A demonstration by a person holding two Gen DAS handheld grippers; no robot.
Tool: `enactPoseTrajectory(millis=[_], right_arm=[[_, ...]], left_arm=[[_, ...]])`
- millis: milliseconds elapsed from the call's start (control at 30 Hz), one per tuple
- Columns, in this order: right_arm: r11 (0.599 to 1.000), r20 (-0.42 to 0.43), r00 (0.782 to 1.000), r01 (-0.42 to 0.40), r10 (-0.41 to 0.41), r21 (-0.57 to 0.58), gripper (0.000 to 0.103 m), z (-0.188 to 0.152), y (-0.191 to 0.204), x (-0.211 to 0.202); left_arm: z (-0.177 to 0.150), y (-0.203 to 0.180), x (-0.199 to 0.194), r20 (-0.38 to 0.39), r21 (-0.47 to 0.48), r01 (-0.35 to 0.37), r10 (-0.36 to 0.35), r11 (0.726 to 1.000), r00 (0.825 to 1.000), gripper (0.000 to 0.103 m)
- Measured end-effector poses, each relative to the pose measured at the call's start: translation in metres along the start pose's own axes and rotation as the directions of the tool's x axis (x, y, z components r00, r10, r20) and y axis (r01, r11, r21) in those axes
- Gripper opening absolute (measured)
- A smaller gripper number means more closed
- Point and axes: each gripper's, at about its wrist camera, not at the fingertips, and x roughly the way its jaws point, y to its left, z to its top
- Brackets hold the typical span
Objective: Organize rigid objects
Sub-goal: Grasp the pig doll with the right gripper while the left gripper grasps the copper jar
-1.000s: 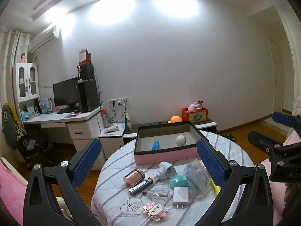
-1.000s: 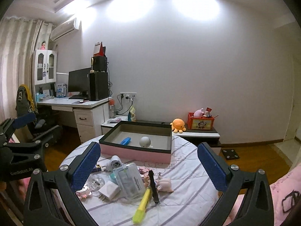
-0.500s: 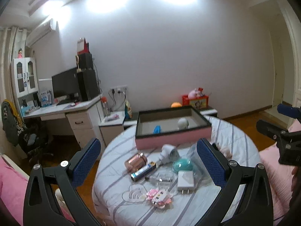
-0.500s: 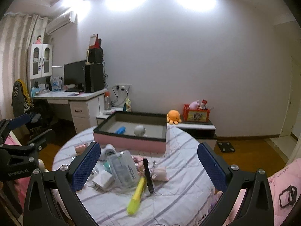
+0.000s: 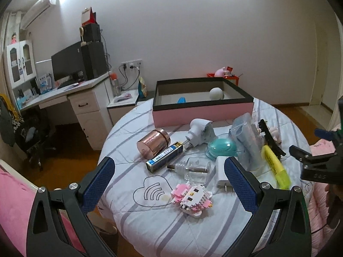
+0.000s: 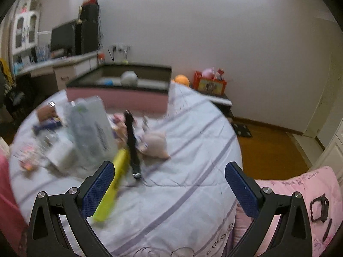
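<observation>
Striped white bedding [image 5: 193, 231] covers a round table in a bedroom with a desk [image 5: 64, 94], monitor [image 5: 66, 64] and wall air conditioner [image 5: 38, 6]. A heart outline with curved bars [image 5: 151, 189] is printed on the cloth; other lettering is too blurred to read. At the far side sits a pink, black-rimmed box [image 5: 201, 112] holding a white ball [image 5: 216, 93] and a blue piece [image 5: 181, 100]. In front lie a copper jar [image 5: 153, 144], a blue labelled tin [image 5: 165, 156], a white charger [image 5: 223, 171], a pink block figure [image 5: 191, 197] and a yellow highlighter [image 5: 275, 167]. The left gripper [image 5: 169, 182] and right gripper [image 6: 169, 184] hover wide open, both empty.
</observation>
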Motion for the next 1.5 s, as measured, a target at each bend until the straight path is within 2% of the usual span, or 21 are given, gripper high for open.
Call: enactPoseTrajectory(millis=[133, 233, 367, 500, 633, 733, 833, 867, 900, 933, 967, 1000, 1133, 1200, 1267, 1333, 1433, 1500], right_arm=[[0.999, -0.005, 0.999, -0.036, 0.036, 0.04, 0.103, 0.004, -0.01, 0.013], [0.998, -0.01, 1.0, -0.013, 0.014, 0.06, 0.103, 0.013, -0.017, 0.024], [0.996, -0.06, 0.998, -0.024, 0.029, 0.084, 0.103, 0.02, -0.026, 0.049], [0.977, -0.09, 0.985, -0.13, 0.147, 0.168, 0.103, 0.024, -0.035, 0.067], [0.964, -0.136, 0.969, -0.178, 0.207, 0.199, 0.103, 0.023, -0.032, 0.085], [0.939, -0.135, 0.951, -0.241, 0.279, 0.246, 0.099, 0.026, -0.035, 0.092], [0.919, -0.127, 0.93, -0.306, 0.344, 0.248, 0.091, 0.032, -0.032, 0.096], [0.913, -0.122, 0.924, -0.325, 0.362, 0.247, 0.083, 0.034, -0.031, 0.098], [0.902, -0.117, 0.914, -0.351, 0.389, 0.253, 0.069, 0.036, -0.031, 0.102], [0.888, -0.111, 0.901, -0.38, 0.418, 0.261, 0.06, 0.037, -0.031, 0.104], [0.875, -0.106, 0.89, -0.406, 0.444, 0.263, 0.044, 0.038, -0.029, 0.104], [0.875, -0.105, 0.888, -0.411, 0.448, 0.256, 0.044, 0.039, -0.027, 0.104], [0.906, -0.094, 0.911, -0.381, 0.403, 0.184, 0.044, 0.042, -0.018, 0.096], [0.934, -0.065, 0.939, -0.327, 0.338, 0.141, 0.044, 0.043, -0.016, 0.086], [0.975, -0.009, 0.978, -0.206, 0.208, 0.088, 0.044, 0.047, -0.017, 0.073], [0.994, 0.019, 0.995, -0.098, 0.097, 0.054, 0.044, 0.051, -0.022, 0.07], [0.999, 0.02, 1.0, -0.007, 0.006, 0.033, 0.044, 0.051, -0.026, 0.071], [0.996, -0.023, 0.999, -0.047, 0.049, 0.08, 0.044, 0.042, -0.033, 0.079]], left_arm=[[0.001, 0.006, 0.013, -0.027, -0.012, -0.009, 0.008, 1.0, 1.0, 0.103], [0.001, 0.014, 0.024, -0.049, -0.018, -0.037, 0.036, 0.999, 0.998, 0.103], [0.001, 0.022, 0.038, -0.08, -0.026, -0.066, 0.064, 0.997, 0.995, 0.103], [0.0, 0.029, 0.049, -0.107, -0.033, -0.074, 0.071, 0.997, 0.992, 0.103], [-0.001, 0.031, 0.059, -0.127, -0.026, -0.074, 0.07, 0.997, 0.989, 0.103], [-0.002, 0.032, 0.063, -0.135, -0.024, -0.067, 0.063, 0.997, 0.989, 0.103], [-0.002, 0.032, 0.067, -0.141, -0.021, -0.055, 0.051, 0.998, 0.989, 0.103], [-0.002, 0.032, 0.068, -0.144, -0.019, -0.054, 0.051, 0.998, 0.988, 0.103], [-0.002, 0.032, 0.069, -0.147, -0.016, -0.055, 0.052, 0.998, 0.988, 0.103], [-0.002, 0.032, 0.069, -0.149, -0.014, -0.055, 0.052, 0.998, 0.987, 0.103], [-0.002, 0.032, 0.07, -0.151, -0.012, -0.055, 0.053, 0.998, 0.987, 0.103], [-0.002, 0.033, 0.071, -0.151, -0.011, -0.056, 0.053, 0.998, 0.987, 0.103], [-0.002, 0.036, 0.074, -0.159, -0.021, -0.061, 0.057, 0.998, 0.986, 0.103], [-0.002, 0.039, 0.075, -0.159, -0.029, -0.067, 0.062, 0.997, 0.985, 0.103], [-0.002, 0.042, 0.075, -0.158, -0.035, -0.07, 0.063, 0.997, 0.985, 0.103], [0.0, 0.043, 0.076, -0.155, -0.037, -0.073, 0.066, 0.997, 0.986, 0.103], [0.002, 0.043, 0.079, -0.152, -0.043, -0.069, 0.061, 0.997, 0.986, 0.103], [0.002, 0.043, 0.081, -0.154, -0.044, -0.065, 0.058, 0.997, 0.986, 0.103]])
